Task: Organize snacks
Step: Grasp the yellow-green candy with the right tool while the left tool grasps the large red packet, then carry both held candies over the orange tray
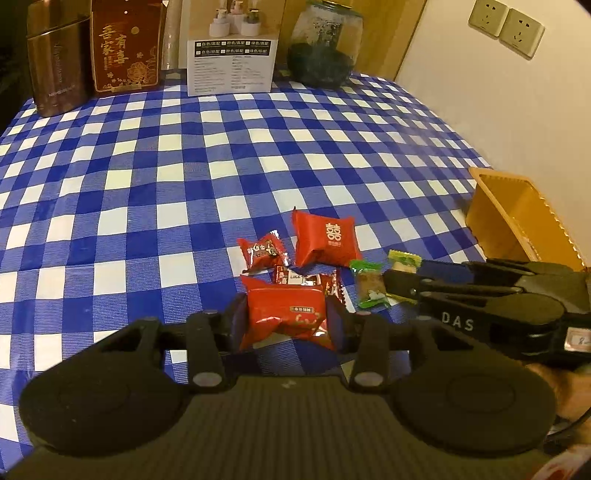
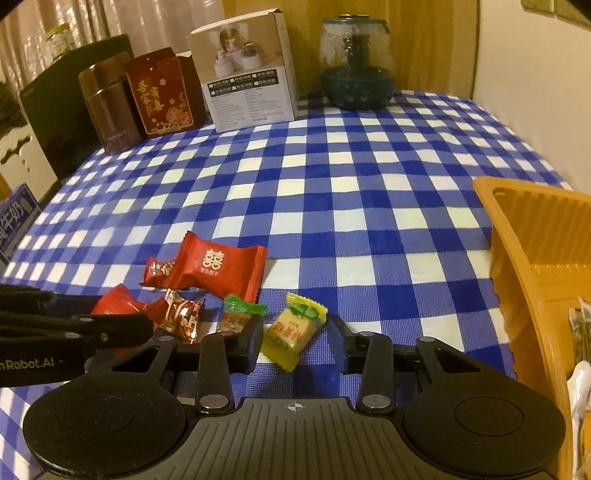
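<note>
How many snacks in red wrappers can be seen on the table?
4: one between the left gripper's fingers, one behind it, a small one, a large one farthest back. Others may be hidden.

left gripper [image 1: 284, 321]: tilted down, jaws clamped | right gripper [image 2: 295, 341]: tilted down, jaws narrowed, apparently not gripping

Home: checked tablecloth [image 1: 221, 155], gift tins [image 1: 125, 48], wall sockets [image 1: 506, 27], curtains [image 2: 110, 18].
</note>
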Action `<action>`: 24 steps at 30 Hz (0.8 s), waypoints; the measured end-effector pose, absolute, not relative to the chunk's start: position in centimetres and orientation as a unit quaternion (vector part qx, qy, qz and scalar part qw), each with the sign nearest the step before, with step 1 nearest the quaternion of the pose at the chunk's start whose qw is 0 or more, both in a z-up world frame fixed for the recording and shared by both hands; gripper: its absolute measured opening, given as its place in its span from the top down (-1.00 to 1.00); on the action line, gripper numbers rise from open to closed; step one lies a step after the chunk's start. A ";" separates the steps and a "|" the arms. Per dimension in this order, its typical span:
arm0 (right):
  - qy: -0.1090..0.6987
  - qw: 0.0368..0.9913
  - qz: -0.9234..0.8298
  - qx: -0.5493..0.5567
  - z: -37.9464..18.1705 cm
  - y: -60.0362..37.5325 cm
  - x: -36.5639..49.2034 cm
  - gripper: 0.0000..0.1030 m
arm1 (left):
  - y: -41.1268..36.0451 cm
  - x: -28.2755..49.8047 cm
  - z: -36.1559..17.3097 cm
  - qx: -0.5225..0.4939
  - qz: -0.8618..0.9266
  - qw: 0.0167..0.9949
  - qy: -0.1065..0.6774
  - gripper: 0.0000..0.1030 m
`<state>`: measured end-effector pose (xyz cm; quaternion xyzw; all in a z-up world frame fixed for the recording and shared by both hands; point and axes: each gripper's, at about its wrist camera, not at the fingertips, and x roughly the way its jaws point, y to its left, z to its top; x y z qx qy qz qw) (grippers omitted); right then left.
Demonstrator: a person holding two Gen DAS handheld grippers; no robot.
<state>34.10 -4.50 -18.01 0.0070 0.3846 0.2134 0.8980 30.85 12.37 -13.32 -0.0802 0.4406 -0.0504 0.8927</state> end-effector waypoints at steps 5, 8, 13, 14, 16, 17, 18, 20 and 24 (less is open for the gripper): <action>0.391 0.894 0.220 0.001 -17.9 -4.3 33.9 0.45 | 12.3 30.8 -13.2 -0.081 -0.055 0.892 0.440 0.21; 0.387 0.895 0.221 0.002 -17.4 -4.6 33.7 0.45 | 12.2 30.7 -13.0 -0.083 -0.057 0.893 0.438 0.21; 0.376 0.901 0.217 0.008 -16.3 -5.5 32.7 0.45 | 12.1 30.4 -12.5 -0.086 -0.063 0.894 0.434 0.21; 0.374 0.902 0.216 0.009 -16.1 -5.7 32.5 0.45 | 12.1 30.2 -12.4 -0.086 -0.064 0.895 0.433 0.21; 0.369 0.904 0.215 0.013 -15.6 -6.2 31.9 0.45 | 12.0 29.9 -12.1 -0.088 -0.065 0.896 0.430 0.21; 0.364 0.906 0.215 0.013 -15.3 -6.4 31.5 0.45 | 12.1 29.6 -12.0 -0.089 -0.065 0.897 0.429 0.21; 0.359 0.908 0.214 0.011 -15.0 -6.5 31.0 0.45 | 12.0 29.4 -11.8 -0.091 -0.065 0.897 0.427 0.21; 0.350 0.912 0.215 0.007 -14.4 -6.9 30.2 0.45 | 11.9 28.7 -11.2 -0.093 -0.067 0.899 0.422 0.21; 0.340 0.916 0.211 0.025 -13.4 -8.0 28.4 0.45 | 11.3 27.5 -10.1 -0.095 -0.069 0.904 0.410 0.21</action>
